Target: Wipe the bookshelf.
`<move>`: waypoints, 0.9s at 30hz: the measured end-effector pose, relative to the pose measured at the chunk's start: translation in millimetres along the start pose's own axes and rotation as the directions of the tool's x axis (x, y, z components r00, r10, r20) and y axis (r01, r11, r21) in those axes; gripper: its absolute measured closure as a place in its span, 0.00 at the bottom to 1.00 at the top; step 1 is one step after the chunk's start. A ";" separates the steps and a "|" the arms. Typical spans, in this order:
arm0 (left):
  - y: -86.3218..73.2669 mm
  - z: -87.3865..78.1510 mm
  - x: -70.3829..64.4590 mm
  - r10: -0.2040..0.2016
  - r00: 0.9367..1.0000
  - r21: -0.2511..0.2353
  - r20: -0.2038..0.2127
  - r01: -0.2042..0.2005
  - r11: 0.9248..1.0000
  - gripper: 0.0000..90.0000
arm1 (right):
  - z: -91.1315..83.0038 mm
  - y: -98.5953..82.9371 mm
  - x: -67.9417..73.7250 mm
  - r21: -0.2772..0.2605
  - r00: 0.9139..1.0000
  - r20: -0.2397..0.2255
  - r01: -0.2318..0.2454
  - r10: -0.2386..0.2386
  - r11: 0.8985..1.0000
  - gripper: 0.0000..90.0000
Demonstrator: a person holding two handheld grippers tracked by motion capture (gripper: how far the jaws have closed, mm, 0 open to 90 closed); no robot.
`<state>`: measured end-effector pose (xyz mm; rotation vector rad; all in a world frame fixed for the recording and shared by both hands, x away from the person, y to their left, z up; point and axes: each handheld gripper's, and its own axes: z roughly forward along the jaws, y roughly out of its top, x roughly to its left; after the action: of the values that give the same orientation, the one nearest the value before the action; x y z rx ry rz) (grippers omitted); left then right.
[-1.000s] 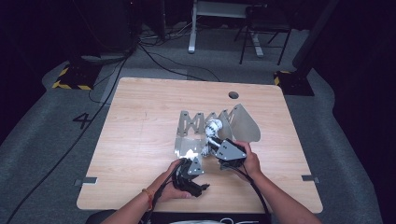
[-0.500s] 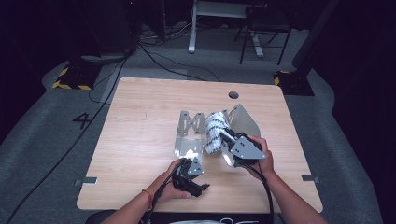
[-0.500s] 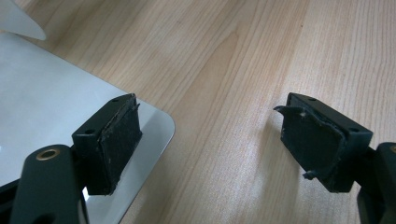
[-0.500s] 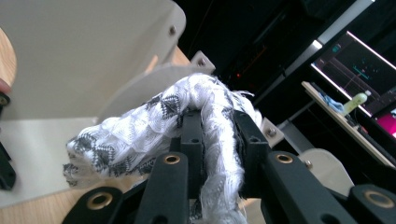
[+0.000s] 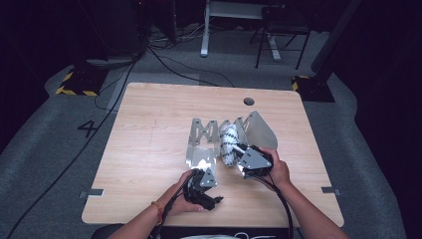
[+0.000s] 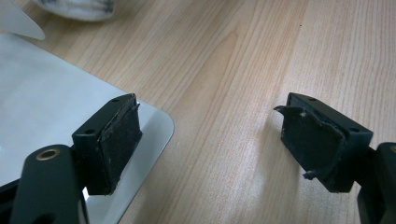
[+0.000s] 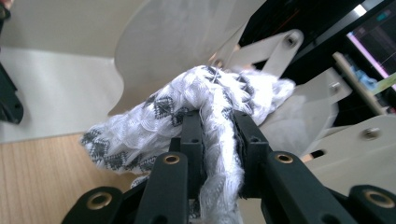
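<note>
White-and-grey patterned knitted cloth [image 7: 205, 116], bunched against the grey metal folding accordion rack [image 5: 209, 132] near mid-table, clamped between the 2 black jaws of the right gripper [image 7: 218, 135]. Left gripper [image 6: 210, 140] low at the near edge, jaws wide apart, 1 pad over the rack's flat silver plate [image 6: 42, 102], the other over the light wooden table [image 6: 233, 70]. Nothing between them.

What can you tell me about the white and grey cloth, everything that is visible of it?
The cloth is a soft knitted fabric, white with a grey zigzag pattern, bunched into a loose roll. The right gripper is shut on a fold of it, both fingers pressing the fabric between them. In the high view the cloth lies over the metal folding rack, next to its rounded plate, near the middle of the wooden table. The left gripper is open and apart from it.
</note>
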<state>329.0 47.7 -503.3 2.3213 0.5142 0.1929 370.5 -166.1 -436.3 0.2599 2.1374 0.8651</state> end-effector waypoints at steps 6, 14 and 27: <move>-0.1 -0.3 -0.2 0.000 1.000 0.003 -0.002 0.000 1.000 0.22 | 9.9 -4.8 6.8 0.050 1.000 -0.023 0.015 -0.014 0.999 0.86; -0.2 -0.3 -0.3 0.000 1.000 0.003 -0.001 0.000 1.000 0.22 | -0.9 0.9 1.9 0.016 0.999 0.025 0.022 -0.022 1.000 0.86; -0.2 -0.6 -0.4 -0.002 1.000 0.006 -0.002 0.002 1.000 0.22 | -41.0 14.7 -22.9 -0.101 0.987 0.158 -0.003 0.019 0.995 0.86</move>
<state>328.4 48.1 -502.9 2.3270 0.5183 0.1931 353.7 -185.6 -394.4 0.2798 1.9408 0.9239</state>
